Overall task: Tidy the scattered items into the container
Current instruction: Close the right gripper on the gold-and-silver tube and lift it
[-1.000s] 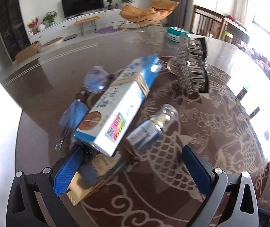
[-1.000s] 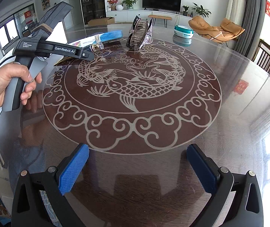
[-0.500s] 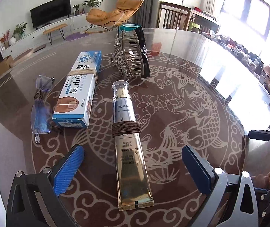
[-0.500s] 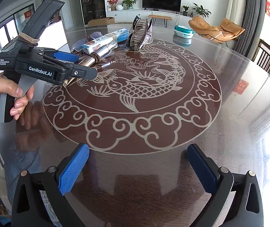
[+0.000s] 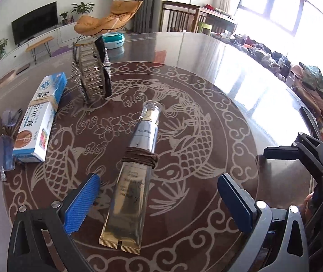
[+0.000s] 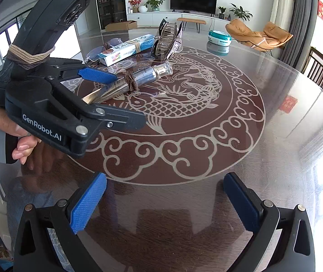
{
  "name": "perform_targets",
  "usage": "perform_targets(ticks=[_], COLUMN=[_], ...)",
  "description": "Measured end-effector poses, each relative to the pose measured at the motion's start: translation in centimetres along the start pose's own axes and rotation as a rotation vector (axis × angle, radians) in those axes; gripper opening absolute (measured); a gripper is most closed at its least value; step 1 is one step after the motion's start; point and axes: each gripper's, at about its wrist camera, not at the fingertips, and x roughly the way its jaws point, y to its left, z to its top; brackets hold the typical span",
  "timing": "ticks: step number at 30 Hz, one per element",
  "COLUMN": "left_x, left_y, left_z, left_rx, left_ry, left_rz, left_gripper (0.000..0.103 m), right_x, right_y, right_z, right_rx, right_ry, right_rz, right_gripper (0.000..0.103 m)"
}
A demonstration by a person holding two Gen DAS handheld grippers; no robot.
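Observation:
A gold and silver tube (image 5: 136, 170) with a brown hair tie around its middle lies on the patterned table. Its crimped end sits between the fingers of my open left gripper (image 5: 159, 204), which touches nothing. To the left lie a blue and white box (image 5: 40, 115) bound with a rubber band and a pair of glasses (image 5: 6, 151). A glittery metal rack container (image 5: 91, 72) stands upright behind them. In the right wrist view the left gripper (image 6: 120, 97), held by a hand, straddles the tube (image 6: 148, 74). My right gripper (image 6: 161, 204) is open over bare table, far from the items.
A teal round tin (image 5: 112, 40) sits at the table's far edge, also seen as the tin (image 6: 219, 37). The right gripper's body (image 5: 297, 156) shows at the right edge of the left wrist view. Chairs stand beyond the table.
The left gripper swung right, from over the box to lined up with the tube, and came closer so the tube's end is between its fingers. The right gripper has not moved.

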Motion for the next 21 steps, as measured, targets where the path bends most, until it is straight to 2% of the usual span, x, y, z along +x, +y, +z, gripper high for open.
perform_targets(ticks=[2,6,10,17,19,21], left_x=[-1.0,-3.1,-4.9,-7.3,-7.8,-8.4], left_y=[2.0,4.7,6.0,6.6,6.5,7.0], left_z=[-1.0,-4.5,-7.7,-12.1,-12.8,-13.3], left_rx=[-0.089,-0.199,-0.285,-0.387,-0.423,-0.458], left_ry=[-0.016,0.004,0.015,0.001,-0.009,-0.033], left_rz=[0.058,0.248,0.356,0.429,0.449,0.44], left_gripper=[0.103,0.103,0.103,0.103,0.103,0.103], right_x=[0.0,0.0,0.0,0.0,-0.2,-0.2], right_y=[0.0,0.0,0.1,0.0,0.0,0.3], right_z=[0.0,0.0,0.0,0.0,0.0,0.6], right_rx=[0.0,0.0,0.001,0.01,0.081,0.169], right_ry=[0.0,0.0,0.0,0.001,-0.007,-0.026], right_rz=[0.0,0.0,0.0,-0.002,-0.006,0.046], right_gripper=[0.103,0.103,0.103,0.103,0.103,0.103])
